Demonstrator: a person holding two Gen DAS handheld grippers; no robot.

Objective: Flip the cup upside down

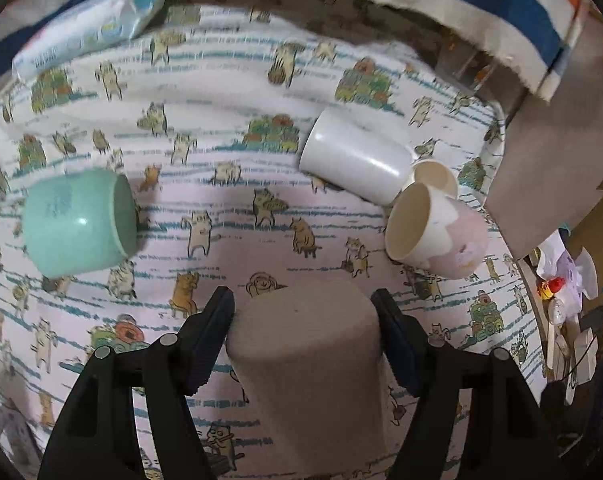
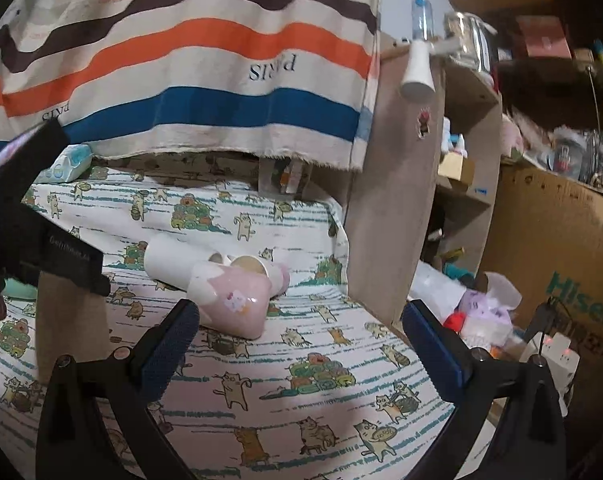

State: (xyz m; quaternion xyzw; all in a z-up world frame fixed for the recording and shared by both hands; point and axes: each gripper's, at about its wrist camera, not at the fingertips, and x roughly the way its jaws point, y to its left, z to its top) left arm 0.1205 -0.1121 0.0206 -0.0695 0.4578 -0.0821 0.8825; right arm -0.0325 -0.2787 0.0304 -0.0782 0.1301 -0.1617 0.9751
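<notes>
My left gripper (image 1: 303, 304) is shut on a beige cup (image 1: 309, 364), its closed base end pointing away from the camera; the cup also shows in the right wrist view (image 2: 71, 320) under the left gripper's black body. A mint green cup (image 1: 77, 222) lies on its side at the left. A white cup (image 1: 355, 156) and a pink-and-cream cup (image 1: 433, 232) lie on their sides at the right, touching; they also show in the right wrist view, the white cup (image 2: 173, 262) behind the pink cup (image 2: 233, 300). My right gripper (image 2: 301, 320) is open and empty, just in front of the pink cup.
The cat-print tablecloth (image 2: 301, 400) covers the table. A striped cloth (image 2: 201, 64) hangs at the back, with a wipes pack (image 1: 93, 28) under it. A wooden shelf panel (image 2: 389, 200) stands at the table's right edge, with clutter and a cardboard box (image 2: 561, 260) beyond.
</notes>
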